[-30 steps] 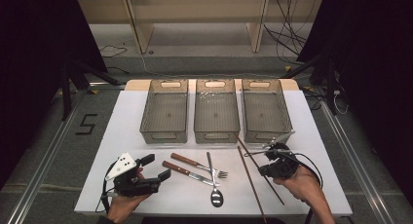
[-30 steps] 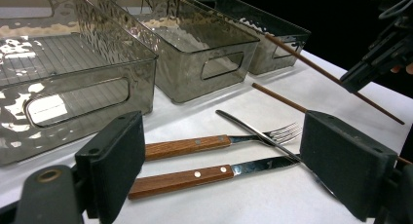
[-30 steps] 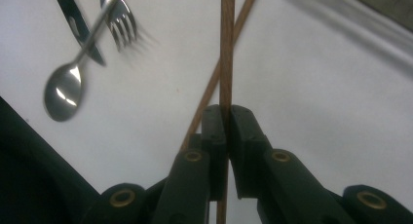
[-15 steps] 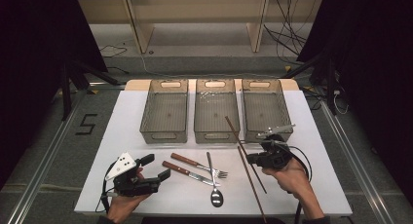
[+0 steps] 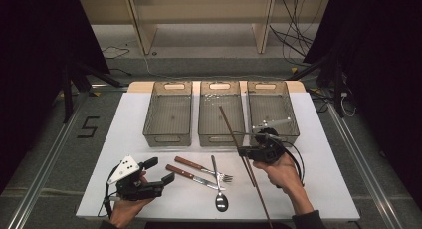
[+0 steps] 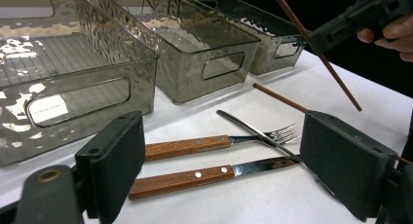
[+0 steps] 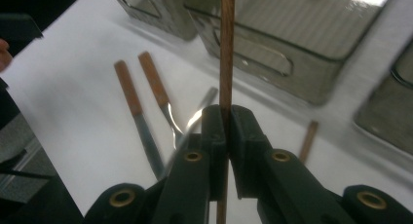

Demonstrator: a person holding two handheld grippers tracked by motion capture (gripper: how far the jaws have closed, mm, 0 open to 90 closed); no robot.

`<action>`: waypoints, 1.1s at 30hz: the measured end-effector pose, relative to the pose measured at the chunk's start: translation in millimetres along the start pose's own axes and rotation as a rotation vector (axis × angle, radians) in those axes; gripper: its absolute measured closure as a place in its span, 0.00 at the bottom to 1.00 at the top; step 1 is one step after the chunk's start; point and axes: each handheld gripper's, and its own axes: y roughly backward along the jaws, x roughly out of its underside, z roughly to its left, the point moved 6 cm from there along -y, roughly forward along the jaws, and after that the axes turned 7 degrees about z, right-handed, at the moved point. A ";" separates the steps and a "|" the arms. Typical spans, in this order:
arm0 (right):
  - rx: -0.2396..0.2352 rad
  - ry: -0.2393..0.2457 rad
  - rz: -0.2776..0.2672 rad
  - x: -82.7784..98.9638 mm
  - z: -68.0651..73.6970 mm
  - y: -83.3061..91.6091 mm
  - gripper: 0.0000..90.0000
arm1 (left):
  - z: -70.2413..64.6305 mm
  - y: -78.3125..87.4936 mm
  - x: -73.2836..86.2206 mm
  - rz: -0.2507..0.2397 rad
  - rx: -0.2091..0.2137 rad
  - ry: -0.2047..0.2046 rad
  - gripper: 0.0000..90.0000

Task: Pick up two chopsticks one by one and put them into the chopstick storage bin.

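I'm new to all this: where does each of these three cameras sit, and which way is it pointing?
High view: above the person's side of the table, facing forward and down; both forearms and each hand-held gripper show.
Left gripper view: on the left hand-held gripper, looking low across the table between its open jaws at the knife and fork.
Right gripper view: on the right hand-held gripper, looking along its jaws, shut on a chopstick.
Shared: all three show the bins, the wooden-handled cutlery and the raised chopstick.
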 end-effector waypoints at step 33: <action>-0.098 -0.069 -0.104 -162.2 44.7 -72.9 0.95 | -1.6 2.8 -3.7 -0.020 0.019 -0.006 0.18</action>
